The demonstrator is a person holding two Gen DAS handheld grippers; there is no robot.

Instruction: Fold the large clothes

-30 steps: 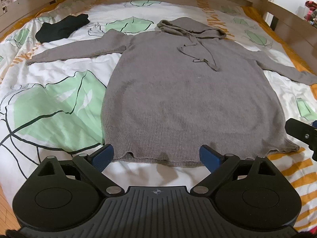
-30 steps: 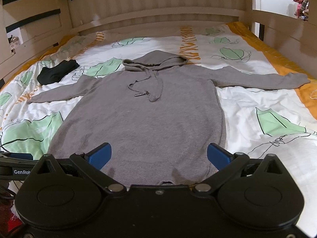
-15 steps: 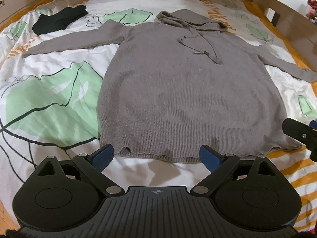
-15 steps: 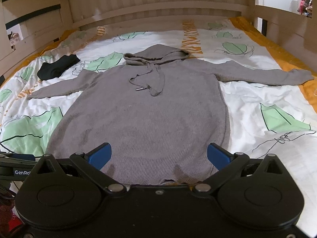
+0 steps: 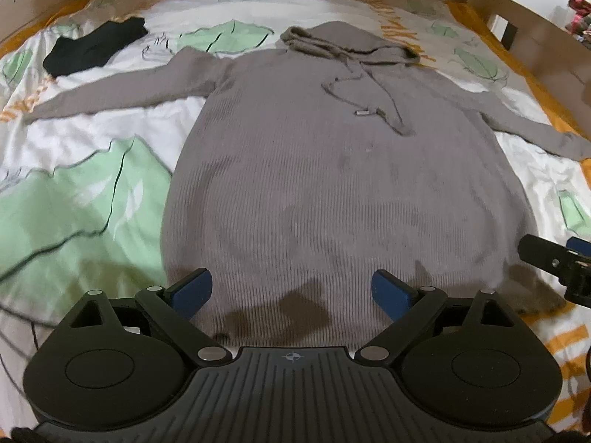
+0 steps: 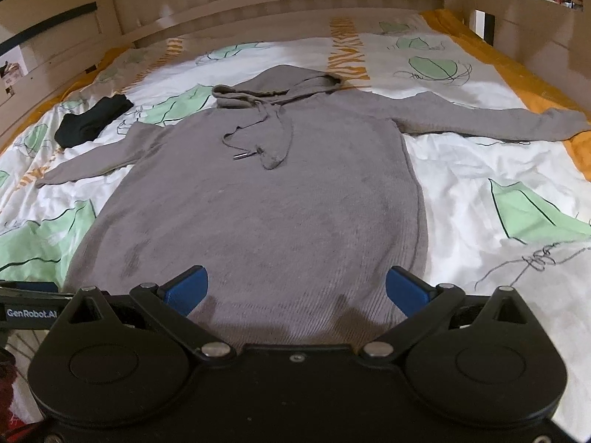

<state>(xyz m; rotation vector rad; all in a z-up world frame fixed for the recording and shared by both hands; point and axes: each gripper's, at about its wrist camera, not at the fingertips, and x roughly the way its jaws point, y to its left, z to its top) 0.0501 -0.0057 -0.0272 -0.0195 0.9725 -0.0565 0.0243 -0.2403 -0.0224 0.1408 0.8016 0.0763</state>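
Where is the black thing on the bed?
The black cloth lies far left on the bedspread in both views, just beyond the grey hoodie's outstretched sleeve.

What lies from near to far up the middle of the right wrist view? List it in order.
Right tongs → hoodie hem → drawstring tips → hood → orange-patterned duvet → wooden headboard.
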